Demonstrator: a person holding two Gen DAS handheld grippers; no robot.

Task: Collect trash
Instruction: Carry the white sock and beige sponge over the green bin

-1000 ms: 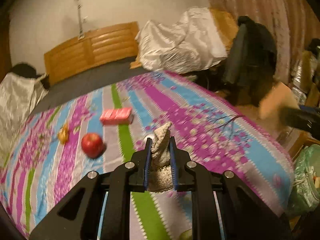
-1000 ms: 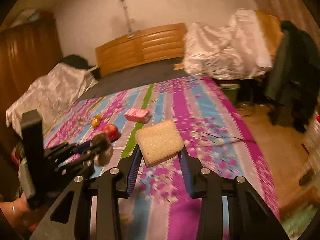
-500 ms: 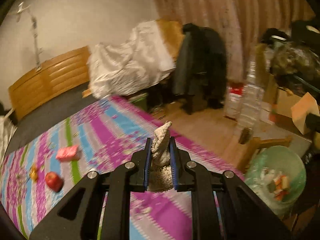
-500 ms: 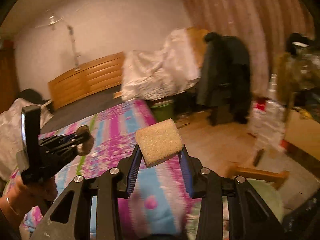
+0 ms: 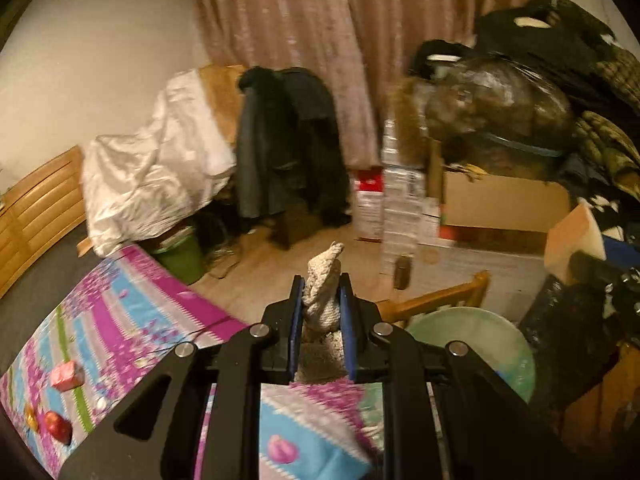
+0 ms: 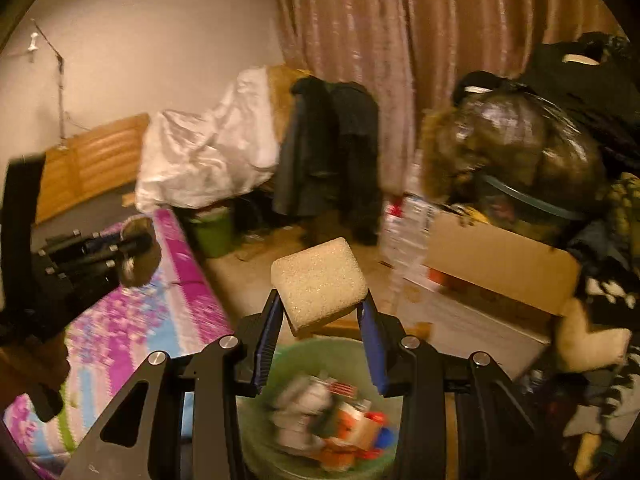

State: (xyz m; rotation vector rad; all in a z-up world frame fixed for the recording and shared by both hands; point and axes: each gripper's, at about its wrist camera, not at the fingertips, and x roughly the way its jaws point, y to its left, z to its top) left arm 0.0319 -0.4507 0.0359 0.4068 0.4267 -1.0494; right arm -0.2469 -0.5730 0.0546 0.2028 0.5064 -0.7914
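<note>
Cluttered bedroom with a striped bedspread (image 5: 132,320) at left. Left gripper (image 5: 322,304) jaws pinch a crumpled grey rag (image 5: 322,292) narrowly. Right gripper (image 6: 320,312) clamps a tan sponge (image 6: 318,282) above a green trash bin (image 6: 260,436) holding litter.

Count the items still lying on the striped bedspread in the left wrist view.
3: a pink packet, a red apple and a small golden item, all near the bedspread's lower-left corner; the fingers may hide others.
</note>
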